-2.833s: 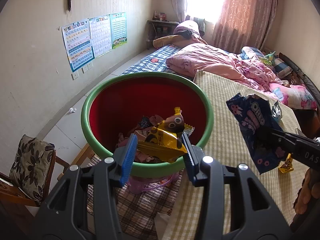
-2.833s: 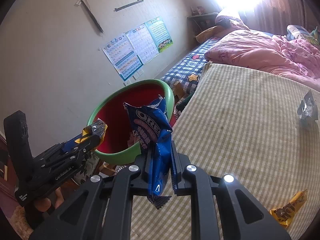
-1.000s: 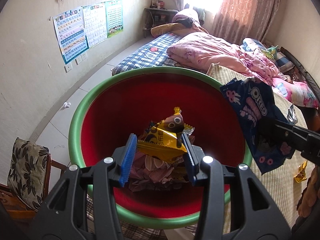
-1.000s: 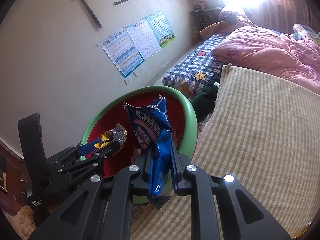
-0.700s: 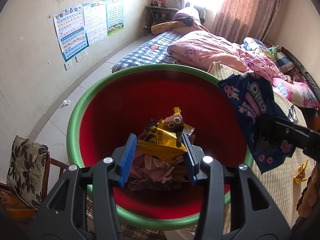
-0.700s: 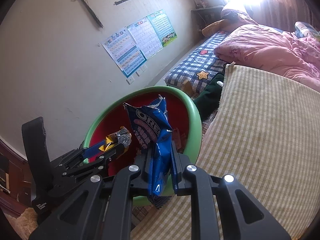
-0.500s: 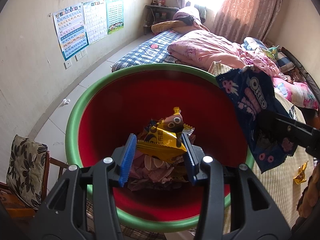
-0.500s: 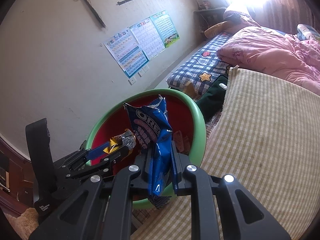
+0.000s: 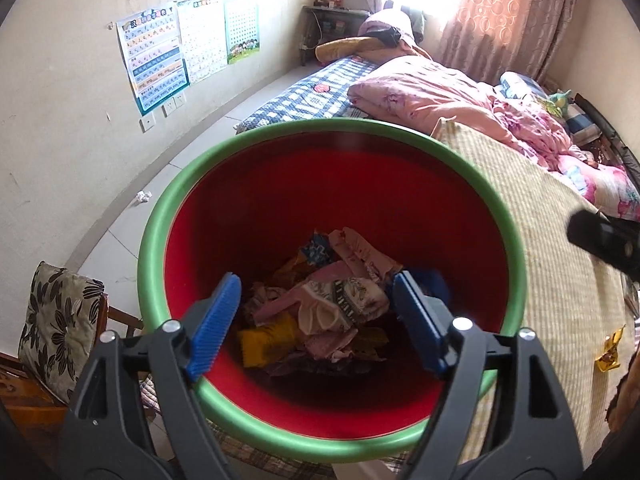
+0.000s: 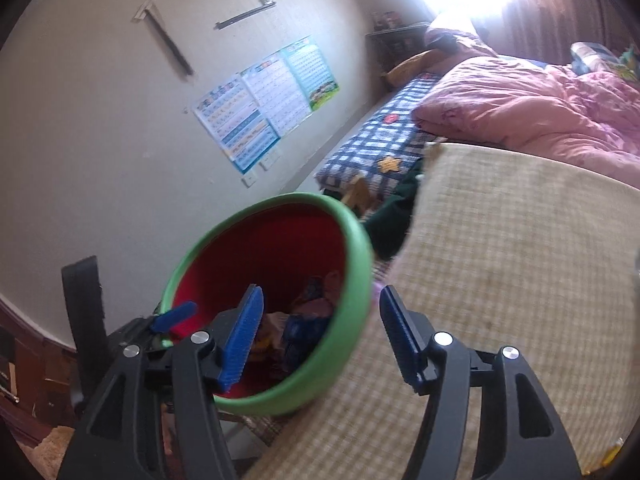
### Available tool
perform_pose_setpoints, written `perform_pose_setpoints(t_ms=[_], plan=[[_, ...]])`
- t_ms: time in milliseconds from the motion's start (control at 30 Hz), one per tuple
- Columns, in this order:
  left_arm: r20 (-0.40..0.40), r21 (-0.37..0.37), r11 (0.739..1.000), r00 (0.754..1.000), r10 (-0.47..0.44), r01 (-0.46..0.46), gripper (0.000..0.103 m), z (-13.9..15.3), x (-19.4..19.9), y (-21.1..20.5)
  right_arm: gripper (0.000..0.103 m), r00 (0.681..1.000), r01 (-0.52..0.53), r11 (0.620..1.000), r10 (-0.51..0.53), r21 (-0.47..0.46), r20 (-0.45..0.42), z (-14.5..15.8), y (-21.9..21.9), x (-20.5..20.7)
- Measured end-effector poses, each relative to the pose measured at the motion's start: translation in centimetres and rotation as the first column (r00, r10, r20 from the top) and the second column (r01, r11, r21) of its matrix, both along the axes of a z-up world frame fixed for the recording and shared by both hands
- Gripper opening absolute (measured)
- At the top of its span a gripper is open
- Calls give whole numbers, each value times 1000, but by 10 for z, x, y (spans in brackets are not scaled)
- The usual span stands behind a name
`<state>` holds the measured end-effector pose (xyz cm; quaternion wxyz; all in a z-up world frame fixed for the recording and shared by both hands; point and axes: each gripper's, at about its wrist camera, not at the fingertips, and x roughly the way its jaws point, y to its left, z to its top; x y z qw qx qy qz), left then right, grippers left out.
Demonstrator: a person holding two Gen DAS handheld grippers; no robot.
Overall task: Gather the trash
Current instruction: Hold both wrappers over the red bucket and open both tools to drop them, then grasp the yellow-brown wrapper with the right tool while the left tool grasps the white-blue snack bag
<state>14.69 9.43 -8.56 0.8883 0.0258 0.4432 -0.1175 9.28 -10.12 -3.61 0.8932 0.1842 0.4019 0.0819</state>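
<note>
A green-rimmed bin with a red inside stands beside the bed and holds several wrappers. My left gripper is open and empty over the bin's mouth. A yellow wrapper lies inside below it, and a blue Oreo wrapper lies in the bin in the right wrist view. My right gripper is open and empty, straddling the bin's near rim. A gold wrapper lies on the checked bed cover at the right.
The checked yellow cover spreads right of the bin. A pink quilt is heaped at the back. A chair with a floral cushion stands left of the bin. A crumpled paper lies on the floor by the wall.
Both grippers have opened. The yellow wrapper has dropped from my left gripper and the Oreo wrapper from my right gripper, both into the bin. The right gripper has swung right.
</note>
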Motion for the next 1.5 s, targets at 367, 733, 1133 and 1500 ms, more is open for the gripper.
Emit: perform_pose_setpoints(t_ms=[367,733,1133,1500], plan=[[59,-33,998,997,-58,60,78,17,-26,-56,70,938,336,928,-345,-162,-31,-3,-123,-121],[54,-33,975,975,-216,218,79,17,-70,-164,47,938,283,959,-282,-27,-203,-61,-169,-166],[30,-56,902,904,-426,427,79,4,-66,-328,38,956,252,968,-247,9,-157,-52,-215,-199],[-70,8,863,861,-503,505,65,-42,-32,-437,38,948,289,956,-280,42,-150,-50,-247,-223]])
